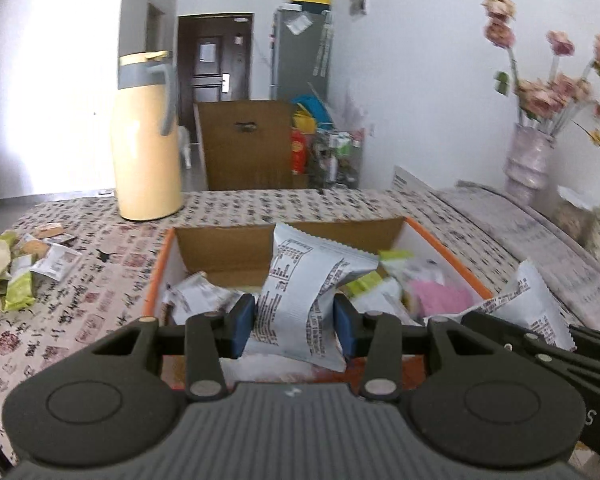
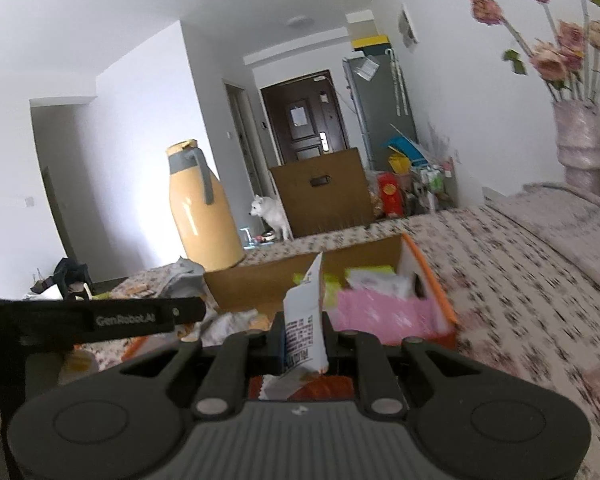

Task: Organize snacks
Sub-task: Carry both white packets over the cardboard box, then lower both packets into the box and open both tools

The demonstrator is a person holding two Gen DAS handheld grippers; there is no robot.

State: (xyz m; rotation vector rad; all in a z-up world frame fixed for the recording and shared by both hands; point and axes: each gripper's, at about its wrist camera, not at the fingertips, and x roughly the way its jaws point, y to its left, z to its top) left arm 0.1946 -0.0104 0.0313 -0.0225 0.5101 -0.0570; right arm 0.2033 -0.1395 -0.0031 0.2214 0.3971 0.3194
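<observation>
My left gripper [image 1: 294,320] is shut on a grey-white printed snack packet [image 1: 300,280], its blue pads pressing both sides, above the near end of an orange-rimmed cardboard box [image 1: 162,264]. Several packets, white, green and pink, lie inside the box. My right gripper [image 2: 305,344] is shut on a thin white packet [image 2: 304,308] held edge-on over the box's [image 2: 428,280] near edge. In the left wrist view that second packet [image 1: 536,300] shows at the right, above the right gripper's black fingers [image 1: 496,322]. The left gripper's black side bar [image 2: 112,320] crosses the right wrist view at the left.
A tall cream thermos [image 1: 146,140] stands on the patterned tablecloth [image 1: 100,280] beyond the box. Loose snack packets [image 1: 28,264] lie at the left edge. A vase of pink flowers [image 1: 528,160] stands at the back right. A white dog [image 2: 272,212] and a big carton [image 2: 324,188] are on the floor behind.
</observation>
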